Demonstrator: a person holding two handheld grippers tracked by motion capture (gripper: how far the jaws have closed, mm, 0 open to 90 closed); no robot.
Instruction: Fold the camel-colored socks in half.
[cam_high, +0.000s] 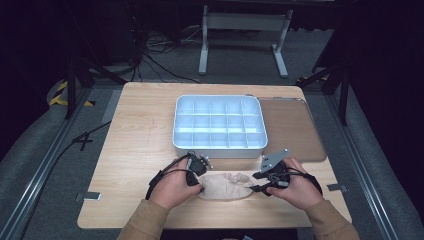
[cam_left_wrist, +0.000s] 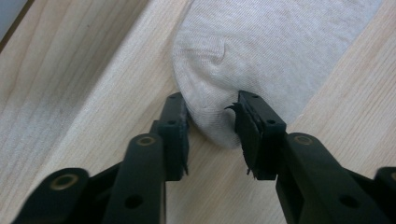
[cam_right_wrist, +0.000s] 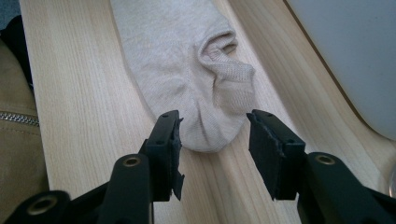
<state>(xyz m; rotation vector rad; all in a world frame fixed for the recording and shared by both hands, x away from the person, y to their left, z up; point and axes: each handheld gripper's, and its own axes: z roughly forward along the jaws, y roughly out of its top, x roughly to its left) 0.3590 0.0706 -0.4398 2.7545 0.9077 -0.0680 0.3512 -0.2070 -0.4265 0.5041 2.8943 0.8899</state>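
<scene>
A beige sock (cam_high: 225, 186) lies flat on the wooden table (cam_high: 140, 140) near its front edge, between the person's two hands. In the left gripper view the sock's rounded end (cam_left_wrist: 261, 51) sits between the jaws of my left gripper (cam_left_wrist: 210, 116), and both pads touch it and pinch the fabric slightly. My left gripper (cam_high: 201, 188) is at the sock's left end in the high view. At the right end, my right gripper (cam_high: 253, 183) is open. Its jaws straddle the sock's other end (cam_right_wrist: 187, 70), with a gap at the right pad (cam_right_wrist: 264, 140).
A white tray (cam_high: 220, 150) divided into several compartments stands just beyond the sock at the table's middle. A brown mat (cam_high: 295, 130) lies to its right. A tan sleeve (cam_right_wrist: 14, 140) shows at the left of the right gripper view.
</scene>
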